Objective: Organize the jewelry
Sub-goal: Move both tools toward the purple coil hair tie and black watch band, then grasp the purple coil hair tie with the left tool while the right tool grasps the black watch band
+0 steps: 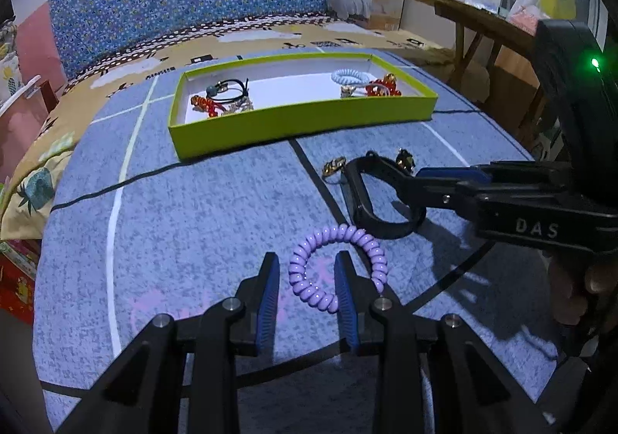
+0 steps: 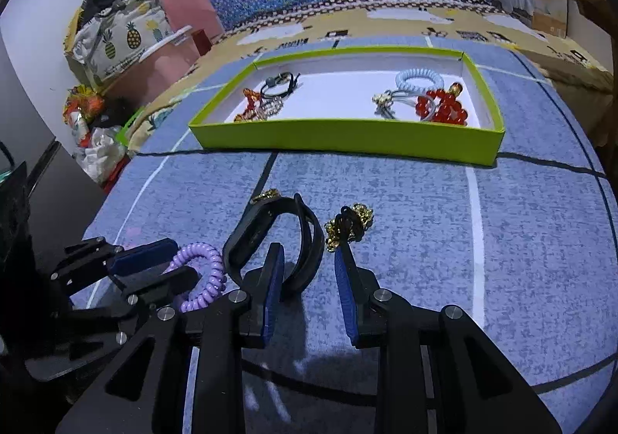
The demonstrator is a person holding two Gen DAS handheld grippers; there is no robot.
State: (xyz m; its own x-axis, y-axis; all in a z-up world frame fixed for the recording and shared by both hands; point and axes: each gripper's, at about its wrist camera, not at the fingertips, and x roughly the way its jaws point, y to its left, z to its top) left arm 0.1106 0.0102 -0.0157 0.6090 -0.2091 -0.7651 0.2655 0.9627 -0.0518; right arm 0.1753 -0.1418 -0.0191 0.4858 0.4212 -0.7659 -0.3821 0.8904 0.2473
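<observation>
1. Purple spiral hair tie (image 1: 338, 267): lies flat on the blue mat (image 1: 193, 210), near edge. One side of the coil sits between the left gripper (image 1: 307, 275) fingers, the right finger standing inside the ring; pads spread, not pressing. In the right wrist view the coil (image 2: 204, 275) is half hidden behind that gripper.
2. Black band (image 1: 363, 202): stands on edge just beyond the hair tie. The right gripper (image 2: 307, 268) straddles its near side, left finger inside the loop; fingers parted, no squeeze visible, though contact with the strap is hard to judge.
3. Gold trinket (image 2: 349, 227): just right of the band, at the right finger's tip; its shape is too small and dark to read.
4. Second gold piece (image 1: 333, 165): behind the band, mostly hidden in the right wrist view.
5. Green tray (image 2: 347, 140): well beyond, white floor. Left group: black elastic (image 2: 280, 83), orange and pale items, tangled. Right group: pale blue spiral tie (image 2: 419, 78), red beads (image 2: 442, 105).
6. A hand (image 1: 579, 287) on the right gripper's handle, cut off at the frame edge.
</observation>
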